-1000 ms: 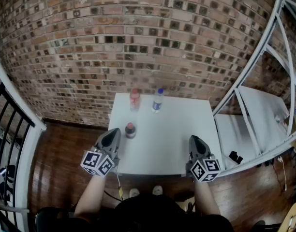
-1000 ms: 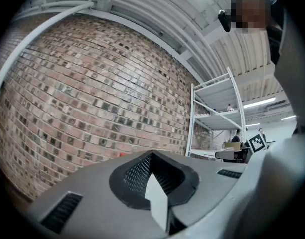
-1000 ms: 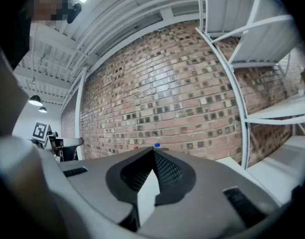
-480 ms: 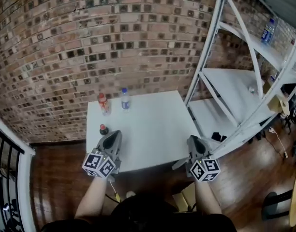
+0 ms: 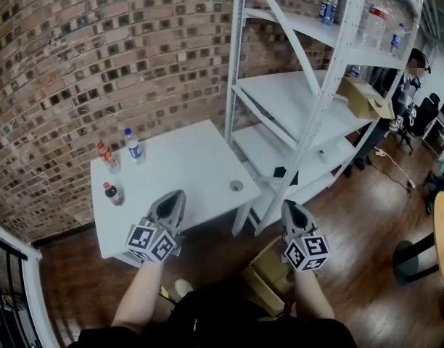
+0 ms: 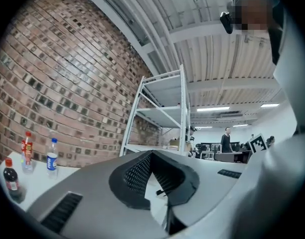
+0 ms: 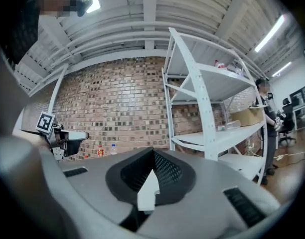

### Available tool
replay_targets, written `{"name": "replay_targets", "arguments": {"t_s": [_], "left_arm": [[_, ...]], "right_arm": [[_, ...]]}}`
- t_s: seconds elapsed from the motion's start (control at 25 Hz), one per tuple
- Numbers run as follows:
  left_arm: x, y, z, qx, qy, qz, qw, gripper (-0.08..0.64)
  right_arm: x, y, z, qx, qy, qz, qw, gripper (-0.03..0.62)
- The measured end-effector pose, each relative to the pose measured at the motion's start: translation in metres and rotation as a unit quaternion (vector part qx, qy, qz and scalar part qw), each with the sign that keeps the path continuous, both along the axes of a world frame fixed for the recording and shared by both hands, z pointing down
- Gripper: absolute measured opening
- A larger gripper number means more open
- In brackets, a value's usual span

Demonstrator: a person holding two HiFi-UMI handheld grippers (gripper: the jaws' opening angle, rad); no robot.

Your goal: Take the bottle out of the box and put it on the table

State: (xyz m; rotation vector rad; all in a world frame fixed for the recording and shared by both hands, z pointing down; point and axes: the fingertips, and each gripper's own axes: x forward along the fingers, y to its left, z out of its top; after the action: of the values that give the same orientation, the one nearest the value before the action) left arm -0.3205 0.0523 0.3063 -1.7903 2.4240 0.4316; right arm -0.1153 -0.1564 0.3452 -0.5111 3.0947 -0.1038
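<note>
Three bottles stand on the white table: a dark cola bottle, an orange one with a red cap and a clear one with a blue label. The left gripper view shows them at its left: the cola bottle, the orange one and the clear one. My left gripper hangs shut and empty over the table's front edge. My right gripper is past the table's corner, above an open cardboard box on the floor; its jaws look shut with nothing in them.
A white metal shelf rack stands right of the table, with a cardboard box on one shelf and bottles on the top shelf. A small round object lies near the table's right corner. A person stands far right.
The view has swung right: the table and bottles slid to the left and the shelf rack came into view. Both grippers moved right with it; the right one left the table.
</note>
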Motion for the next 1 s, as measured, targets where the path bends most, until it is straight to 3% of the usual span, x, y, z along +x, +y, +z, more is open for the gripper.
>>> {"name": "replay_targets", "arguments": {"t_s": [0.24, 0.52, 0.76, 1.0], "left_arm": [[0.078, -0.087, -0.015, 0.013, -0.014, 0.099, 0.9949, 0.003], [0.177, -0.175, -0.021, 0.027, -0.022, 0.221, 0.9746, 0.003], [0.271, -0.232, -0.022, 0.026, -0.019, 0.337, 0.9408, 0.003], [0.323, -0.249, -0.014, 0.018, -0.014, 0.419, 0.9079, 0.003]], "right_arm": [[0.121, -0.045, -0.009, 0.01, -0.013, 0.106, 0.994, 0.002], [0.255, -0.069, -0.012, 0.025, -0.022, 0.233, 0.972, 0.002], [0.361, -0.06, -0.008, 0.017, -0.018, 0.347, 0.937, 0.002], [0.405, -0.038, -0.002, 0.011, -0.019, 0.416, 0.909, 0.002]]}}
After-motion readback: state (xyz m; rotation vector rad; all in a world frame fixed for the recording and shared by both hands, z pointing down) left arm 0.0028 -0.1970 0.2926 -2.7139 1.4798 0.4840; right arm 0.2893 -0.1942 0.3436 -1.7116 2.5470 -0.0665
